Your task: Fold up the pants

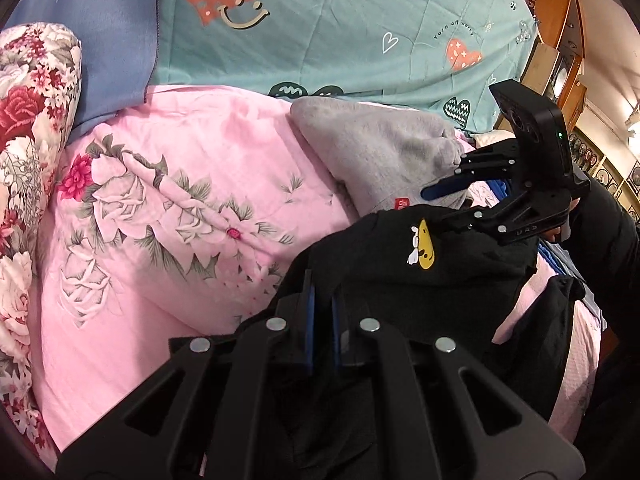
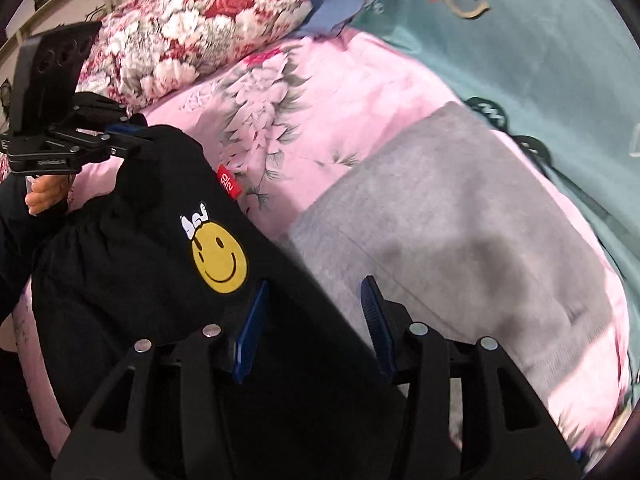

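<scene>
Across the lower centre of both views, I had the black pants pinched in my near-closed left gripper; my right gripper gaped wide, cloth lying between its fingers.

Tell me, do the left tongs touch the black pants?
Touching. The right wrist view shows the left tongs shut on the black pants, fabric hanging from them.
</scene>
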Tool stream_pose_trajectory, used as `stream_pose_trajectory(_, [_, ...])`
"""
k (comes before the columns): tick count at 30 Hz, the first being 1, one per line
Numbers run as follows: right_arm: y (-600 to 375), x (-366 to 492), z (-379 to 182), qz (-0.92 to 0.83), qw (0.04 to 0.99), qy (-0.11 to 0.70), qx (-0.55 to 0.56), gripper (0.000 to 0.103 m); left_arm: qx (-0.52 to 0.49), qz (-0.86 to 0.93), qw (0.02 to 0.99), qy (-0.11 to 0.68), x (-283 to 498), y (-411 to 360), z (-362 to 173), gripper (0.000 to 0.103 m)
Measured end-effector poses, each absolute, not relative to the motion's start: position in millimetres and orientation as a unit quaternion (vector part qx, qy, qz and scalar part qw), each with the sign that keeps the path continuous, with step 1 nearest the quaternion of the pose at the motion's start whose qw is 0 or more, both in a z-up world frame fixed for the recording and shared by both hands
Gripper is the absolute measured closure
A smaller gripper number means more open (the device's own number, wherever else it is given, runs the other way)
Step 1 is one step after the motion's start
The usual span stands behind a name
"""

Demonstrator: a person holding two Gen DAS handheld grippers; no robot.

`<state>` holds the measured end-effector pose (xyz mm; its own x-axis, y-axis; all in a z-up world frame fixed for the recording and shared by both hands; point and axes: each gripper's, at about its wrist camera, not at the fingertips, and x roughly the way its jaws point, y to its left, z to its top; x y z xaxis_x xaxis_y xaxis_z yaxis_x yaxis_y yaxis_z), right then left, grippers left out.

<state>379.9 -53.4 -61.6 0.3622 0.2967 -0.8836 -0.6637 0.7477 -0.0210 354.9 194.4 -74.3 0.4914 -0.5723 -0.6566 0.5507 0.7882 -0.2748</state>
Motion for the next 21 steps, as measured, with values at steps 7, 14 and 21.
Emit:
stream_pose_trajectory(7, [-48,367,-65,0.332,0.782,0.491,-0.19,0.075,-0.023,-0.329,0.864,0.381,353,196,-72,0.096])
stream_pose_trajectory(14, [-35,370,-76,0.313,0.787,0.494,-0.199,0.083,-0.021,-0.321,0.866,0.383,351,196,-73,0.096])
stream_pose_trajectory(21, [-42,361,-49,0.306,0.822,0.441,-0.188,0.101,-0.039,-0.268,0.877,0.396,372,196,-82,0.096])
